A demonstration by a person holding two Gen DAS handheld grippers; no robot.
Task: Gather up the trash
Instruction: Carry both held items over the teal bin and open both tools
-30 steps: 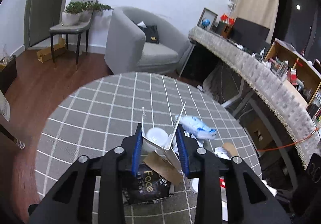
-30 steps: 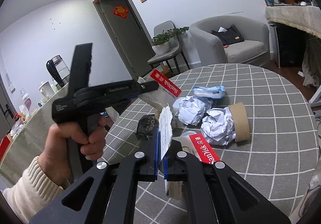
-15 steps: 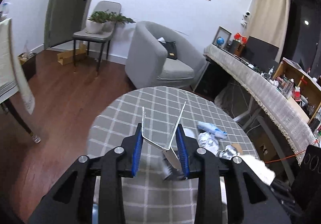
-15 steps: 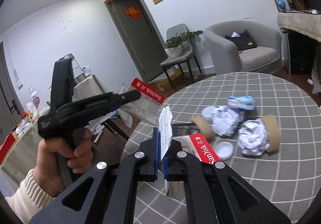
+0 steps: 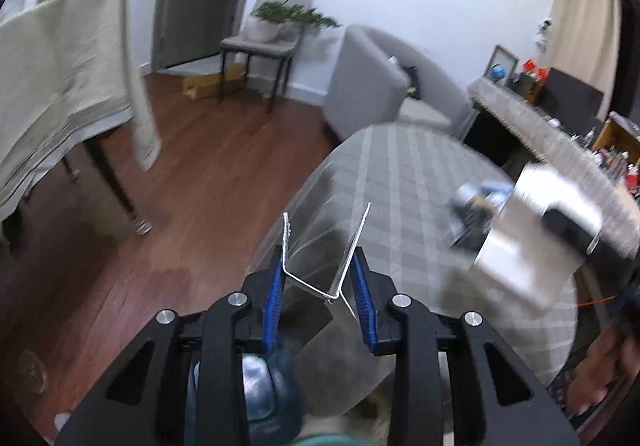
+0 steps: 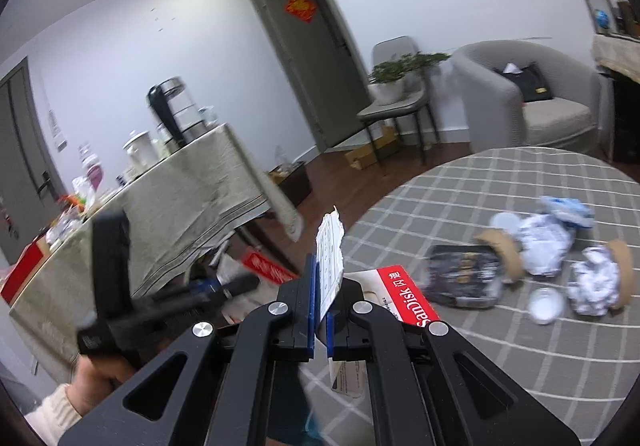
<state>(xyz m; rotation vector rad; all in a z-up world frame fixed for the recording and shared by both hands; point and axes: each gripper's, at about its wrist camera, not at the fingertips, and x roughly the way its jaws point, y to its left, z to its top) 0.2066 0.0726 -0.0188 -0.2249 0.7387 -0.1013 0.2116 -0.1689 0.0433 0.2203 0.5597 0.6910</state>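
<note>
Left wrist and right wrist: both jaws carry packaging beside the round worktop

Left wrist view: the left gripper (image 5: 320, 288) has its jaws part open, pressing on a clear plastic blister pack (image 5: 326, 246) folded into a V between the blue pads. The pack hangs over the wooden floor (image 5: 192, 182) at the edge of the grey checked worktop (image 5: 404, 214), which runs off toward 2 o'clock. The view is blurred by motion.

Right wrist view: at 8 o'clock a hand (image 6: 100, 374) in a cream sleeve grips the left gripper's handle. At centre the right gripper (image 6: 319, 310) has its jaws closed tight on a torn white paper label (image 6: 330, 258), which sticks up above the pads; a red and white SanDisk card (image 6: 404, 298) lies against the jaws at the right. Farther toward 3 o'clock, trash lies on the worktop: a dark packet (image 6: 464, 278), two cardboard rolls (image 6: 502, 254), crumpled white paper (image 6: 596, 278), a blue and white wrapper (image 6: 568, 206) and a small clear lid (image 6: 546, 300).
</note>
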